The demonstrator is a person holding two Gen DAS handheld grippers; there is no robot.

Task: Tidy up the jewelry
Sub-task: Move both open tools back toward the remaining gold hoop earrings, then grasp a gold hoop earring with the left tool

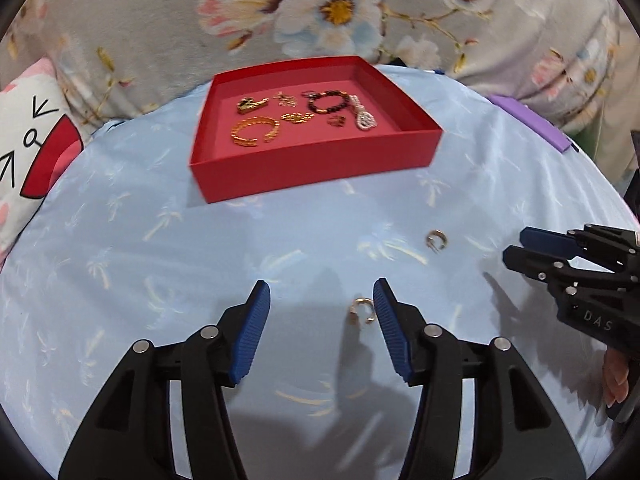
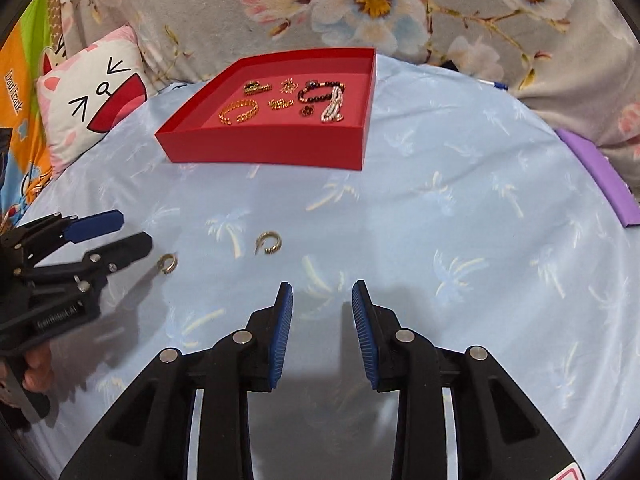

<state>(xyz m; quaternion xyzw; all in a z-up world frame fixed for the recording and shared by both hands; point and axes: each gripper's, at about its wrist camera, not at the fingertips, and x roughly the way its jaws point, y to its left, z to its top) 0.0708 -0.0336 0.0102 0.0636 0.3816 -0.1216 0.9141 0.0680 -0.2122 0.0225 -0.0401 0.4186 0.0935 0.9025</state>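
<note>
A red tray (image 1: 312, 172) (image 2: 260, 148) sits on the light blue cloth and holds several pieces: a gold chain bracelet (image 1: 254, 131) (image 2: 239, 112), a dark bead bracelet (image 1: 329, 102) (image 2: 318, 92), a pearl strand (image 1: 363, 116) (image 2: 333, 109) and small gold items. Two small gold rings lie loose on the cloth. One ring (image 1: 362, 309) (image 2: 167, 263) lies just inside my left gripper's right fingertip. The other ring (image 1: 436, 240) (image 2: 268, 242) lies further out. My left gripper (image 1: 322, 300) (image 2: 120, 232) is open. My right gripper (image 2: 322, 294) (image 1: 516, 246) is open and empty.
A floral blanket (image 1: 340, 8) rises behind the tray. A cartoon pillow (image 1: 28, 136) (image 2: 92, 96) lies at the left. A purple flat object (image 1: 532, 122) (image 2: 600, 176) lies at the right edge of the cloth.
</note>
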